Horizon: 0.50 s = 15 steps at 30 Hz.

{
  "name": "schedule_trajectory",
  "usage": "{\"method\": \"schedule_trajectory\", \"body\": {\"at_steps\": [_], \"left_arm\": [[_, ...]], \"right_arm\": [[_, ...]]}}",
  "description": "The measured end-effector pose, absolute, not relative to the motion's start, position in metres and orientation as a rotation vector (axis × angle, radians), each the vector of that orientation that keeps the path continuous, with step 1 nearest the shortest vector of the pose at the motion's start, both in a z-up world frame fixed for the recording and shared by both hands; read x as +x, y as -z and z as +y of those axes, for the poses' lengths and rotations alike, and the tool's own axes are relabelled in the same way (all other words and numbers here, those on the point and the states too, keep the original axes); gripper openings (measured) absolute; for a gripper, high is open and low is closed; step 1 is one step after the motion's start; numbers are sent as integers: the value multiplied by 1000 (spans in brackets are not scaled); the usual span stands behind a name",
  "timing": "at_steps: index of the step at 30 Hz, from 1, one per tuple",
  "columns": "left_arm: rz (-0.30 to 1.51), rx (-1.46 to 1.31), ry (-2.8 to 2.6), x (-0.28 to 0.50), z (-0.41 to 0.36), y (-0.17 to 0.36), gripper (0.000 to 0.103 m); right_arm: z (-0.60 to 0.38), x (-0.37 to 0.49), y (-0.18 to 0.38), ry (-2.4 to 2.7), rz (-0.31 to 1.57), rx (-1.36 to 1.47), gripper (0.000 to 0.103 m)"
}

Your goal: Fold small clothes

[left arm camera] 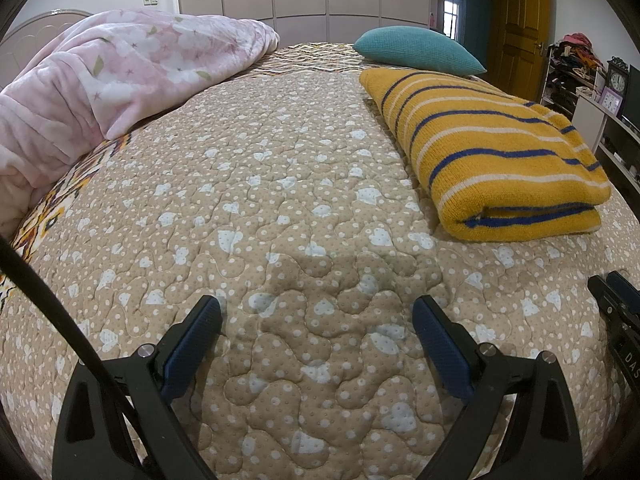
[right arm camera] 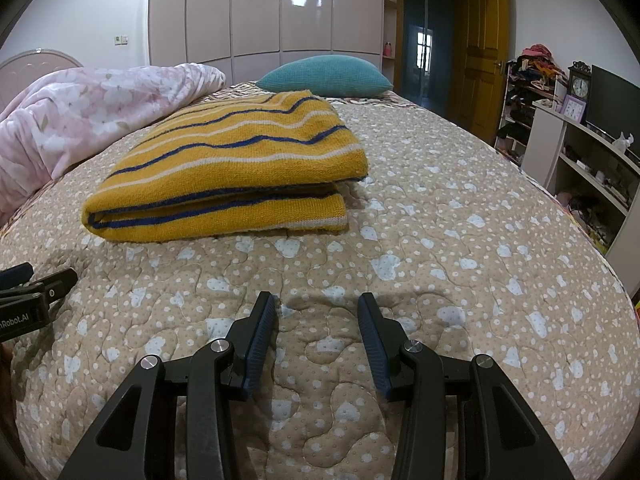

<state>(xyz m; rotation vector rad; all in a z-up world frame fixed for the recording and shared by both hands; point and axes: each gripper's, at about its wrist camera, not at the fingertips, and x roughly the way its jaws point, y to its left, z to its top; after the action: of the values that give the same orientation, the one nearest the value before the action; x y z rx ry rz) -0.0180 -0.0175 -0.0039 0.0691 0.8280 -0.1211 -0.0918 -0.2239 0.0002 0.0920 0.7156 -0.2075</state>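
A yellow knit sweater with blue and white stripes (left arm camera: 492, 148) lies folded in a flat stack on the beige quilted bedspread (left arm camera: 280, 208). It also shows in the right wrist view (right arm camera: 236, 168). My left gripper (left arm camera: 316, 312) is open wide and empty, low over the bedspread, to the near left of the sweater. My right gripper (right arm camera: 316, 306) is open and empty, over the bedspread just in front of the sweater. The right gripper's tip shows at the left view's right edge (left arm camera: 612, 292). The left gripper's tip shows at the right view's left edge (right arm camera: 40, 280).
A pink floral blanket (left arm camera: 120, 76) is heaped on the bed's left side. A teal pillow (left arm camera: 416, 48) lies behind the sweater. Shelves with a clock and clutter (right arm camera: 580, 120) stand right of the bed. A wardrobe (right arm camera: 264, 12) and a yellow door (right arm camera: 484, 52) are at the back.
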Motion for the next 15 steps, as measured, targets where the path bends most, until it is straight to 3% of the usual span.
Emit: {"method": "schedule_trajectory", "body": {"at_steps": [15], "left_arm": [[827,70,121,-18,-17,4,96]], "right_arm": [[-223,-92,0,204,714,87,46]]}}
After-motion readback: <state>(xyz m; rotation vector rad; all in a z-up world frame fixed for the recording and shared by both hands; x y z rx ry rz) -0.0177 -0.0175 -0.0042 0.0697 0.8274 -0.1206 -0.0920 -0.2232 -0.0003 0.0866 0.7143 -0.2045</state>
